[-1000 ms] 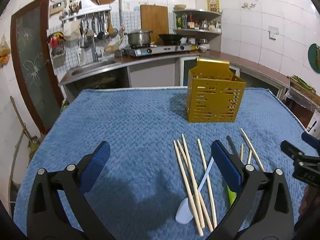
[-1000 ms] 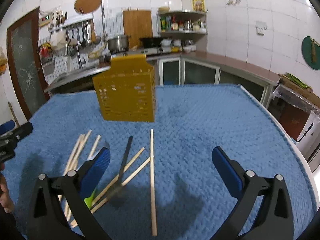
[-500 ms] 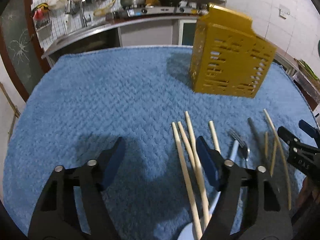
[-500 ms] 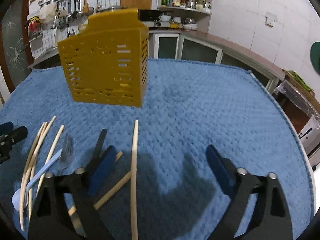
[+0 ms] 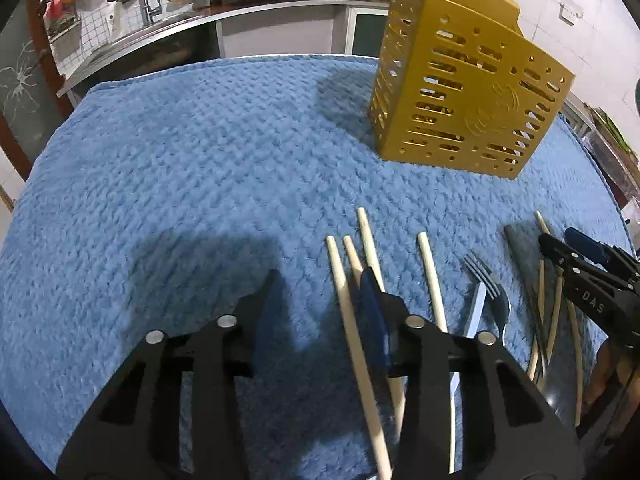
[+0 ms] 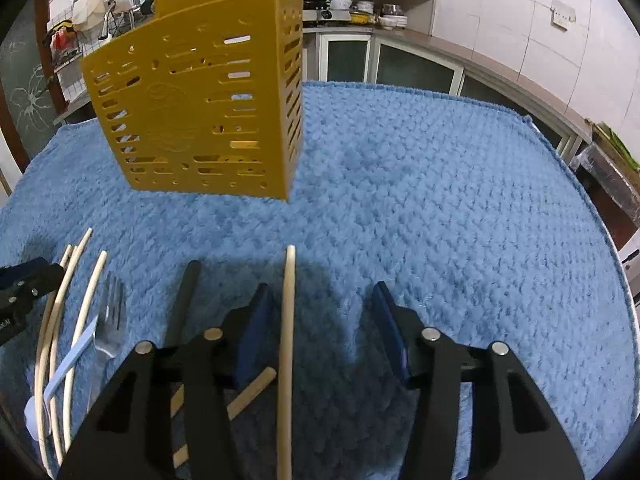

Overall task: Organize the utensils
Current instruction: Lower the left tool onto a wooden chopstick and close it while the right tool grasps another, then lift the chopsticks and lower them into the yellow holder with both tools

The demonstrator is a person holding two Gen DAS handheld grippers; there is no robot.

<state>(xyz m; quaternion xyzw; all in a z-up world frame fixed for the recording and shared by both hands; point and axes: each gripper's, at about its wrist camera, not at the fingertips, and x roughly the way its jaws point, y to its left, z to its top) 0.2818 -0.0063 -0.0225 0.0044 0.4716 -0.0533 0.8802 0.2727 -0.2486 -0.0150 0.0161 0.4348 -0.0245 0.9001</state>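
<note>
A perforated yellow utensil holder [image 5: 460, 92] [image 6: 200, 112] stands on the blue towel [image 5: 200, 160]. Several wooden chopsticks, a fork [image 5: 492, 292] [image 6: 112, 312], a white spoon [image 6: 60, 372] and a dark-handled utensil [image 5: 520, 256] lie loose in front of it. My left gripper [image 5: 320, 274] is low over the towel and its jaws are closing. One chopstick [image 5: 340, 284] runs between them beside the right pad, and nothing presses on it. My right gripper [image 6: 320, 285] is closing too, with a long chopstick [image 6: 289, 300] between its fingers, near the left pad and untouched.
The right gripper's tip [image 5: 580, 272] shows at the right edge of the left wrist view, over more chopsticks. The towel's edge [image 6: 560, 152] drops off at the right. A kitchen counter with a sink [image 5: 132, 40] and stove runs behind the table.
Both grippers have come down and forward over the chopsticks, tilting further down, and their jaws have narrowed from wide open to about half. The holder now looks larger and nearer.
</note>
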